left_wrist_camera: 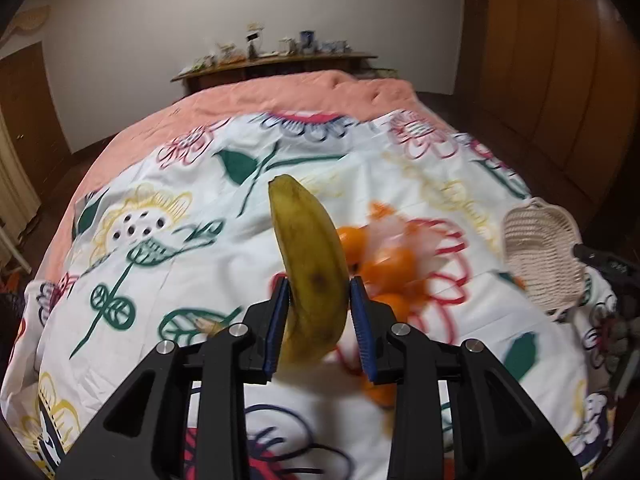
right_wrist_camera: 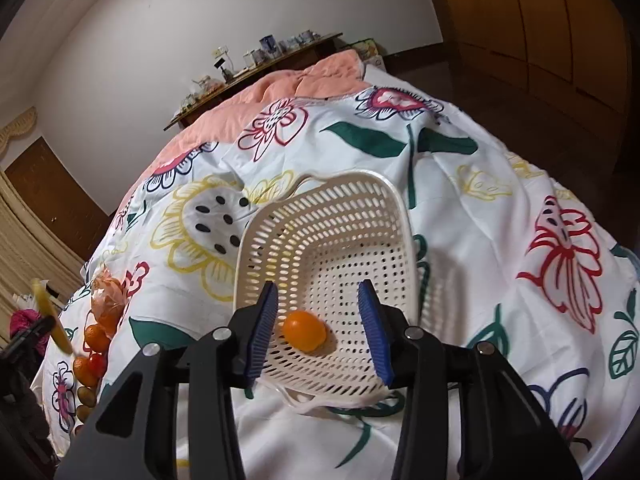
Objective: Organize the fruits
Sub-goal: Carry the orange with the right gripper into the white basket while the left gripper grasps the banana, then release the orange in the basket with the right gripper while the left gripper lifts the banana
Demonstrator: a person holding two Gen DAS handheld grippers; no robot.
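The left tongs (left_wrist_camera: 319, 312) were clenched on a banana (left_wrist_camera: 310, 268), lifted above the bed (left_wrist_camera: 168, 216), with blurred oranges (left_wrist_camera: 384, 272) just behind it. Only the right view showed the right tongs (right_wrist_camera: 320, 330) released over a basket (right_wrist_camera: 340, 220), a lone orange (right_wrist_camera: 305, 330) lying loose between the pads inside it; the basket appeared far right of the left tongs.

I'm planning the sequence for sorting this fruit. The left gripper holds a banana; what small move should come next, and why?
Probably carry the banana rightward toward the basket. The left gripper is shut on it, lifted clear of the oranges, and the basket holds just one orange, so there is room. The right gripper is open over the basket.
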